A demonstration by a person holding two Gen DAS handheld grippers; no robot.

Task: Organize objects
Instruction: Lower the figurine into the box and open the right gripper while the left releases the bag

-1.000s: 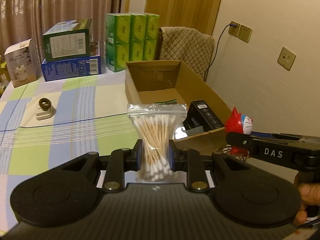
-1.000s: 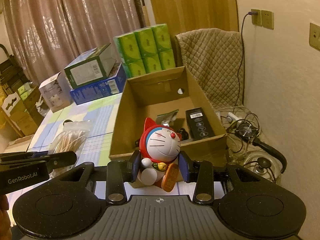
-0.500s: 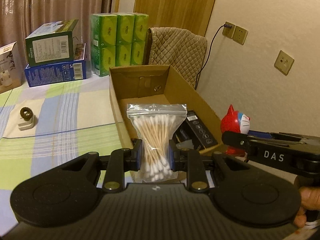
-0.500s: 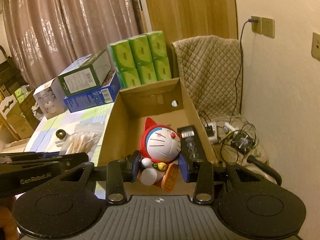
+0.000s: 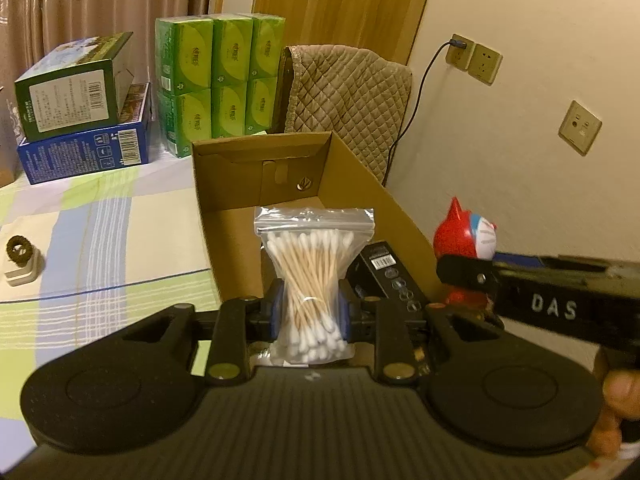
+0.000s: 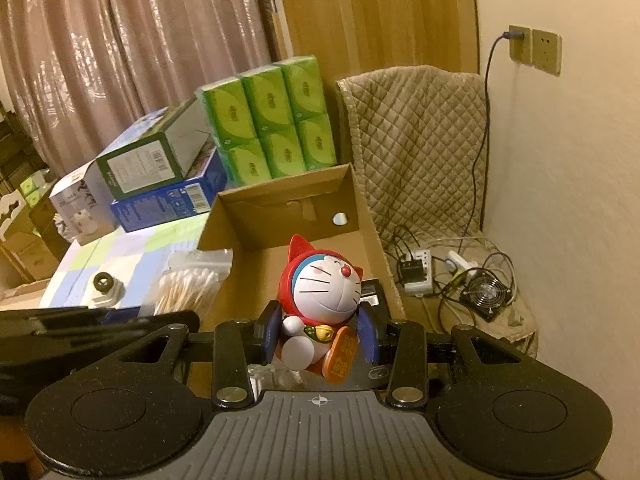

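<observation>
A zip bag of cotton swabs [image 5: 314, 264] hangs upright over the open cardboard box [image 5: 360, 184]. My left gripper [image 5: 310, 316] pinches the bag's waist; its jaws are opening, and the pads still press the bag. A red and white cat figurine [image 6: 324, 284] sits between the pads of my right gripper [image 6: 320, 336], which is shut on it above the box's near right corner. The figurine [image 5: 464, 236] and the right gripper [image 5: 456, 272] show at the right of the left wrist view. The swab bag [image 6: 188, 284] shows at the left of the right wrist view. A black packet [image 5: 384, 268] lies inside the box.
The box stands on a checked bedspread [image 5: 100, 240]. Green tissue packs [image 5: 220, 80] and stacked green and blue cartons [image 5: 80, 120] stand behind it. A small white holder with a dark ring [image 5: 20, 260] sits far left. A quilted chair [image 5: 348, 92] carries a power strip, cables and a fan [image 6: 484, 292].
Both grippers have carried their loads toward the cardboard box, which now sits closer and more central. The bag and the figurine keep their places between the pads.
</observation>
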